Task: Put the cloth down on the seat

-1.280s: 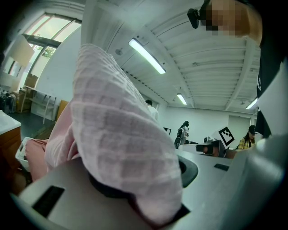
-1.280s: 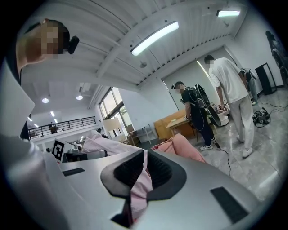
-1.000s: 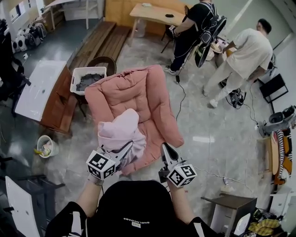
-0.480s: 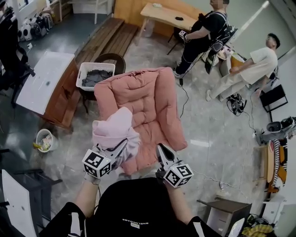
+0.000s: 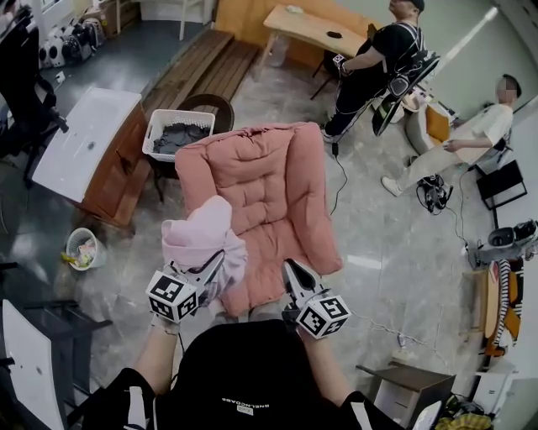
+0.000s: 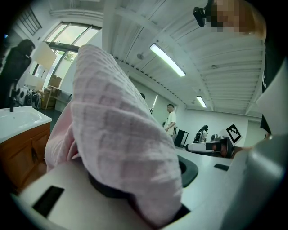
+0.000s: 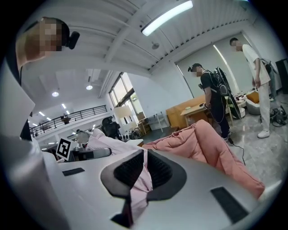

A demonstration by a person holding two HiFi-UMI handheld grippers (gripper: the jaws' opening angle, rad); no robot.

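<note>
Cloth (image 5: 202,243) held at seat (image 5: 269,193) edge, not yet down

Left gripper (image 5: 210,270) clamps the bunched pink cloth. Right gripper (image 5: 294,273) pinches a thin strip of it. Both have sunk slightly since a second ago, with the seat just ahead. Laying it down remains.

Just beyond my left tongs (image 5: 210,270) stands a white basket (image 5: 151,138) of dark laundry, a small bin (image 5: 71,243) to their left. Far beyond my right tongs (image 5: 294,277), a person in black (image 5: 374,67) stands beside a wooden table (image 5: 294,25)
</note>
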